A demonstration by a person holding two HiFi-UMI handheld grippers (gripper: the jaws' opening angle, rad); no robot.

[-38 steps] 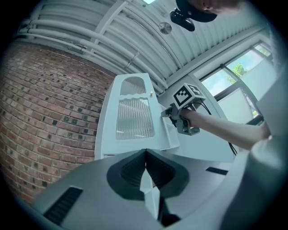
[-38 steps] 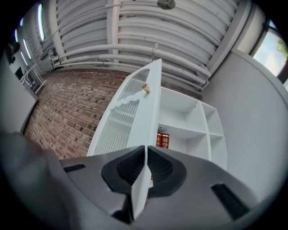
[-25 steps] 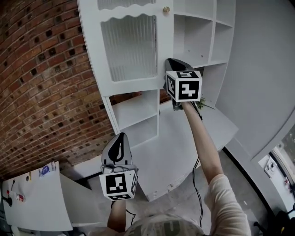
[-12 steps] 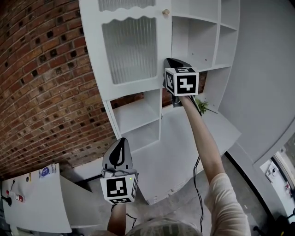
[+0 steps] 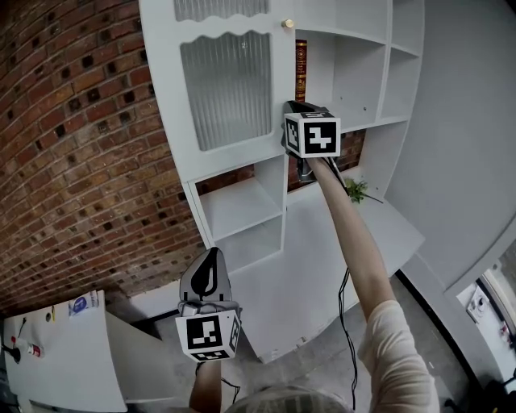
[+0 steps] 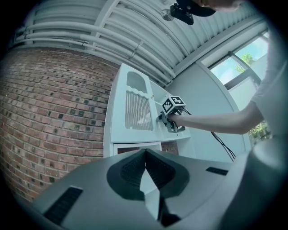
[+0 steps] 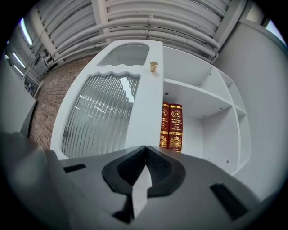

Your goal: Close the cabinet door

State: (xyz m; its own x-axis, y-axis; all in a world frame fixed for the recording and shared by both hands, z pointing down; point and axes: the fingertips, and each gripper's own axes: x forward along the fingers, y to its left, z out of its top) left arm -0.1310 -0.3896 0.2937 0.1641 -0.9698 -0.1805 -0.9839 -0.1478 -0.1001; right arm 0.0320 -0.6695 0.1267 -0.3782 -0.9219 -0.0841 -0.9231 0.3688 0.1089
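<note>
The white cabinet (image 5: 242, 202) has a door (image 5: 230, 89) with ribbed glass and a gold knob (image 5: 287, 23). My right gripper (image 5: 290, 107) is shut with nothing in it, and its tip lies against the door's lower right corner. In the right gripper view the gripper (image 7: 146, 147) points at the door (image 7: 112, 108), with the knob (image 7: 154, 66) above. Two red books (image 7: 171, 126) stand on the shelf just right of the door edge. My left gripper (image 5: 212, 254) hangs low in front of the cabinet, shut and empty. In the left gripper view the shut gripper (image 6: 145, 151) faces the door (image 6: 137, 110).
A brick wall (image 5: 72, 161) runs to the left of the cabinet. A white desk top (image 5: 355, 242) with a small plant (image 5: 355, 191) lies below the open shelves (image 5: 363, 73). A white table (image 5: 64, 355) with small items is at bottom left. A cable (image 5: 345, 306) hangs under my right arm.
The door has swung towards the cabinet with my right gripper against it, and the red books now show beside its edge. My left gripper has sunk a little.
</note>
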